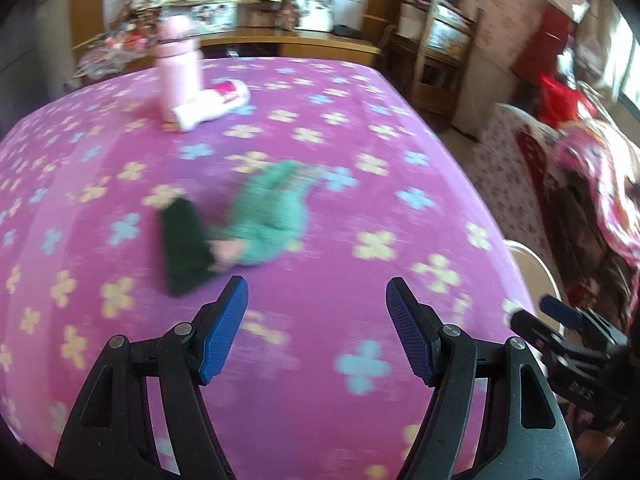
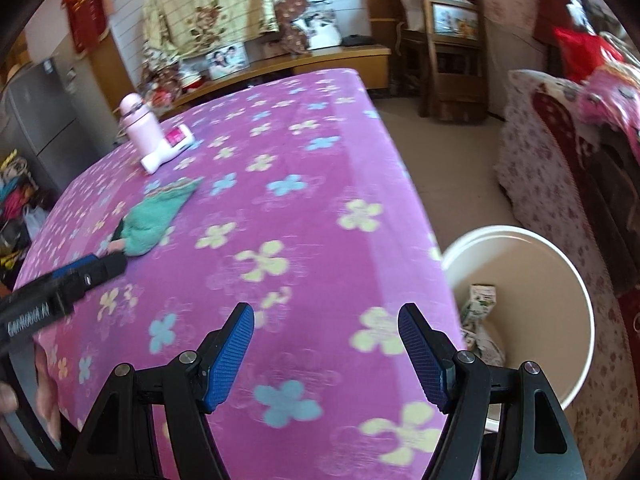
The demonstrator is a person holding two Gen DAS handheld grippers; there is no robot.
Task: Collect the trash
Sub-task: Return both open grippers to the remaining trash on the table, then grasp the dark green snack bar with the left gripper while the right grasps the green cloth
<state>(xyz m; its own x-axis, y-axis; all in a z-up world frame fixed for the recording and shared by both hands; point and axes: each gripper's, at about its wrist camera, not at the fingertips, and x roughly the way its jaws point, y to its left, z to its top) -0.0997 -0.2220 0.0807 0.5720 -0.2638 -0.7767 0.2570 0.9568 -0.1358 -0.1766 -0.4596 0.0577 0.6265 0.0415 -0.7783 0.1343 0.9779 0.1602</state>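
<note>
White bin point(image 2: 576, 280) beside the table holds 1 crumpled wrapper point(image 2: 480, 300) (green-printed).

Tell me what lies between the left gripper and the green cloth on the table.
Only bare flowered tablecloth lies between the open left gripper and the green cloth; a dark green item sits just left of that stretch. The left wrist view shows it.

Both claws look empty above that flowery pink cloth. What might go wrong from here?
The pink bottle stands upright right beside the lying white tube; reaching for the tube might tip it. The green cloth overlaps a dark object, so a claw may snag both. The white bucket sits below the table edge, partly hidden, so a drop could miss.
</note>
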